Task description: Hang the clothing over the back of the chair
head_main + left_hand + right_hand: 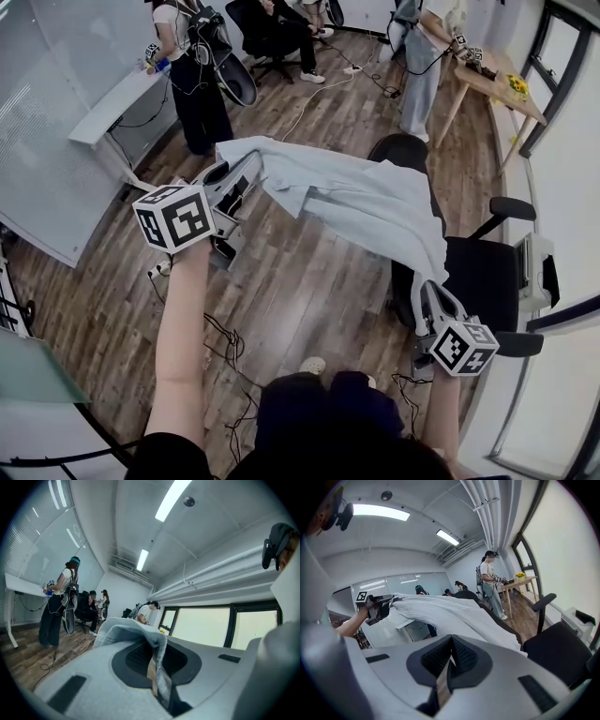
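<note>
Head view: pale clothing [366, 202] stretched between both tongs, spread above back of black chair [487, 272] at 3 o'clock; contact with chair unclear. Left tongs [249, 169] at 10 o'clock, right tongs [427, 292] at 4 o'clock.

Left gripper view: jaws closed, pinching fold of clothing at 6 o'clock.

Right gripper view: jaws closed on clothing edge; fabric stretched toward left tongs at 9 o'clock, chair at 4 o'clock.

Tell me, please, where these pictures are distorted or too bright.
Head view: even light, floor boards curve toward the edges. Left gripper view: fisheye with black corners, the ceiling lamp glares. Right gripper view: the window is washed out white, the clothing reads clearly.
</note>
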A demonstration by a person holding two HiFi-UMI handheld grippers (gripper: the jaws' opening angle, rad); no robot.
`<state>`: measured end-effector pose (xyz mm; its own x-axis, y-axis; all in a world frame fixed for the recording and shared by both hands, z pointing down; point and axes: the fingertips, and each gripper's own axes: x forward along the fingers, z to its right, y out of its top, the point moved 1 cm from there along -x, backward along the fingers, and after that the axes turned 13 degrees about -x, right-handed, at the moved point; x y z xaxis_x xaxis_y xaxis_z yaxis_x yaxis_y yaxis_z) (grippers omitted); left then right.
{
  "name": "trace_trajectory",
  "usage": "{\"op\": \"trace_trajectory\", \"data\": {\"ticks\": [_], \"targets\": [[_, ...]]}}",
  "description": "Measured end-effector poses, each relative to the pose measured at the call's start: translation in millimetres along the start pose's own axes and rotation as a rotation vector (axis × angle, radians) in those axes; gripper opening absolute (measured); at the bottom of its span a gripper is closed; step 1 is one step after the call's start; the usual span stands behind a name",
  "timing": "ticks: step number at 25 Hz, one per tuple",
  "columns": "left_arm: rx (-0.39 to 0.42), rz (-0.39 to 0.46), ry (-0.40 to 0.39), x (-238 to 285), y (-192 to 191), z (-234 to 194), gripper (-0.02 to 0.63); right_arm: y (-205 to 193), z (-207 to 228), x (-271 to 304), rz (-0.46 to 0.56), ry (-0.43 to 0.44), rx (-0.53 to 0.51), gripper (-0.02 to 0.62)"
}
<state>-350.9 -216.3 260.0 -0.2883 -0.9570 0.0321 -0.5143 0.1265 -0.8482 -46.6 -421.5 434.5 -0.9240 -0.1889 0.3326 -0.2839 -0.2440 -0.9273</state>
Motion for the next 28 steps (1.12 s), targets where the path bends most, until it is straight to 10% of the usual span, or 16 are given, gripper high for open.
{"op": "trace_trajectory", "data": {"ticks": [13, 28], "targets": [[-0.047, 0.002, 0.066, -24.8, -0.3, -21.7, 0.021, 29.5, 2.2, -6.5, 0.032, 0.017, 0.002, 0.0], [-0.141, -0.173, -0.128, -7.0, -82.2, -32.4, 0.02, 20.0, -24.1, 2.9, 0.022, -0.031, 0.017, 0.0]]}}
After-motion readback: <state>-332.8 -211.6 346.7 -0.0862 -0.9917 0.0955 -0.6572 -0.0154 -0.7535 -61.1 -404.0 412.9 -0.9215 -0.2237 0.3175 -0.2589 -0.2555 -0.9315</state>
